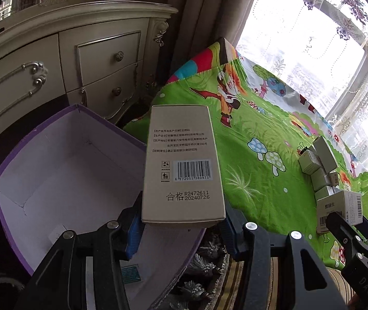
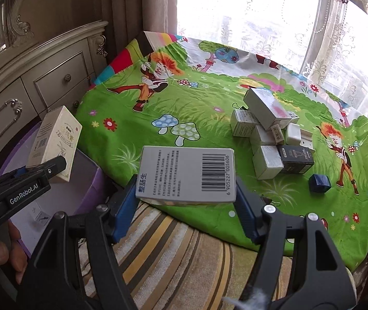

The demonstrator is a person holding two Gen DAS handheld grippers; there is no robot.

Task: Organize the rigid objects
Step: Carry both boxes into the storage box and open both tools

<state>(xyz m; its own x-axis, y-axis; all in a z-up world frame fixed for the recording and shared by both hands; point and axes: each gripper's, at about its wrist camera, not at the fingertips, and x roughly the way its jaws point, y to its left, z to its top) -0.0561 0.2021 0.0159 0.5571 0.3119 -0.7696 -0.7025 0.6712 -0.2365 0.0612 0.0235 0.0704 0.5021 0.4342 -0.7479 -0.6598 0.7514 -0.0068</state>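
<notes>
Left gripper (image 1: 182, 228): fingers part-closed on a tall beige carton (image 1: 182, 165), held above the rim of the open purple box (image 1: 62, 170). Right gripper (image 2: 186, 201): fingers part-closed on a grey barcoded carton (image 2: 188, 174), held over the bench's (image 2: 137, 126) near edge. Remaining small boxes (image 2: 269, 137) lie heaped on the green cloth.

matt beige cardboard carton (image 1: 182, 165) with printed barcode; matt grey card packet (image 2: 188, 174); purple paperboard storage box (image 1: 62, 178), plain white inside; smooth, slightly glossy printed cloth (image 1: 261, 139); black plastic fingers (image 1: 251, 255) with blue pads; carved, satin-painted dresser (image 1: 62, 59); rough striped woven mat (image 2: 184, 255).
</notes>
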